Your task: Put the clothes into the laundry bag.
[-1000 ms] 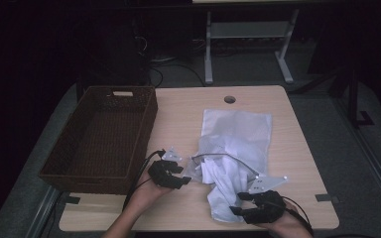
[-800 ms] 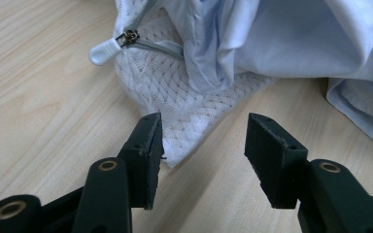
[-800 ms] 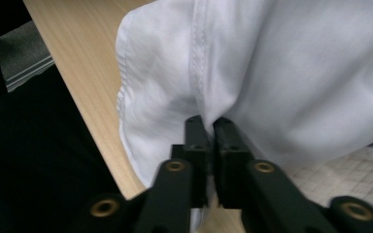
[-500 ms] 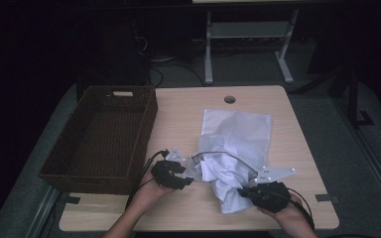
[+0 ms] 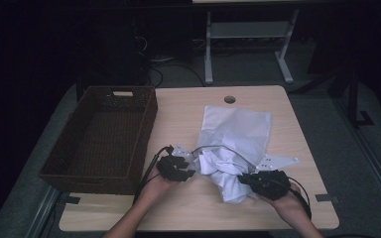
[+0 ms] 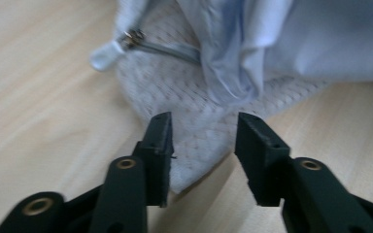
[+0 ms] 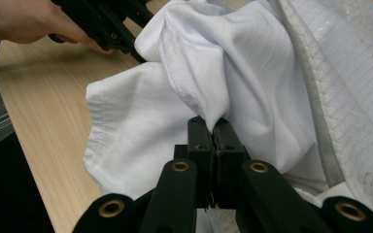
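right gripper view has the right gripper (image 7: 213,127) pinched tight on a fold of the white garment (image 7: 252,73) lying crumpled on the table (image 5: 178,106) — left gripper (image 6: 203,133), jaws just closing yet apart, straddles its mesh corner (image 6: 194,131) for a second hold.

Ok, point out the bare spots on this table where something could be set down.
The table is bare between the wicker basket and the white garment, along the far edge around the round hole, and down the right side. The near edge is crowded: both hand-held grippers work at the garment there.
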Tool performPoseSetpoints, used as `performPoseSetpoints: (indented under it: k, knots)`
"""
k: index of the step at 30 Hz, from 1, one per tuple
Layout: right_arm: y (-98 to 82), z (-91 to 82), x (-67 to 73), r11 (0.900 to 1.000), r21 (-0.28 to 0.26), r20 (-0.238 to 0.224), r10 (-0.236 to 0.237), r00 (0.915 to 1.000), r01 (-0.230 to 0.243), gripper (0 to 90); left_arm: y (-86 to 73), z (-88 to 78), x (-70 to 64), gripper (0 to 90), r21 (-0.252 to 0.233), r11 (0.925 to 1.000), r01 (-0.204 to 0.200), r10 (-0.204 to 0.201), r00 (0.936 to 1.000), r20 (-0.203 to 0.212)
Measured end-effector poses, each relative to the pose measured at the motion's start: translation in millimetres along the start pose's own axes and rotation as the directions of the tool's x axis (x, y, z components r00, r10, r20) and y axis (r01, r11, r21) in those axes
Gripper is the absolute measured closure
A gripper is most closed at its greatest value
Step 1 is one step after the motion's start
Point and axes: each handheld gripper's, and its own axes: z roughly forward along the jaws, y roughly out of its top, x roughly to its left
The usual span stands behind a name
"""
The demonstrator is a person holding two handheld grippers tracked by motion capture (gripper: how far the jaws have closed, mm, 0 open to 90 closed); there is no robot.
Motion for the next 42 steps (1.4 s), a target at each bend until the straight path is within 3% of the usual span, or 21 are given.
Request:
performPoseSetpoints:
  k: [3, 5, 12, 18, 23, 29, 36, 42]
  knots:
    - [0.1, -1.2, -0.7, 1.0, -0.005, 0.0, 0.002, 1.0, -0.002, 87.8, 1.4, -1.7, 4.1, 50.8, -0.015, 0.9998, 0.01, -0.01, 1.0, 0.0]
    - [0.6, -1.3, -0.7, 1.0, -0.008, 0.0, 0.002, 1.0, -0.002, 87.8, 2.2, 2.5, 3.8, 52.4, -0.01, 0.9999, 0.001, -0.001, 1.0, 0.006]
    - [4.6, -3.1, -2.5, 0.999, -0.034, 0.011, 0.006, 0.9999, -0.006, 87.9, 4.2, 10.3, 4.7, 88.0, 0.018, 0.9987, -0.048, 0.048, 0.9986, 0.021]
    - [20.4, -2.6, -8.7, 0.996, -0.084, 0.042, 0.006, 0.9991, -0.002, 88.1, 4.4, 10.8, 4.9, 90.0, 0.014, 0.9983, -0.057, 0.056, 0.9981, 0.024]
    - [35.8, 9.7, -15.6, 0.995, -0.097, 0.062, 0.003, 0.9981, 0.003, 88.2, 3.9, 10.5, 6.7, 90.0, 0.013, 0.9982, -0.058, 0.058, 0.9977, 0.034]
    - [44.5, 33.3, -27.2, 0.998, -0.068, 0.086, 0.016, 0.9962, -0.01, 88.2, 4.3, 10.5, 7.0, 90.0, 0.016, 0.9979, -0.062, 0.061, 0.9974, 0.038]
    - [46.2, 67.9, -47.2, 0.999, 0.016, 0.123, 0.031, 0.9919, -0.033, 88.2, 5.5, 10.6, 8.4, 90.0, 0.023, 0.9975, -0.067, 0.065, 0.9967, 0.049]
    - [50.3, 93.3, -63.4, 0.995, 0.074, 0.184, 0.05, 0.9817, -0.065, 88.5, 5.6, 10.7, 9.4, 90.0, 0.024, 0.9969, -0.074, 0.073, 0.9958, 0.055]
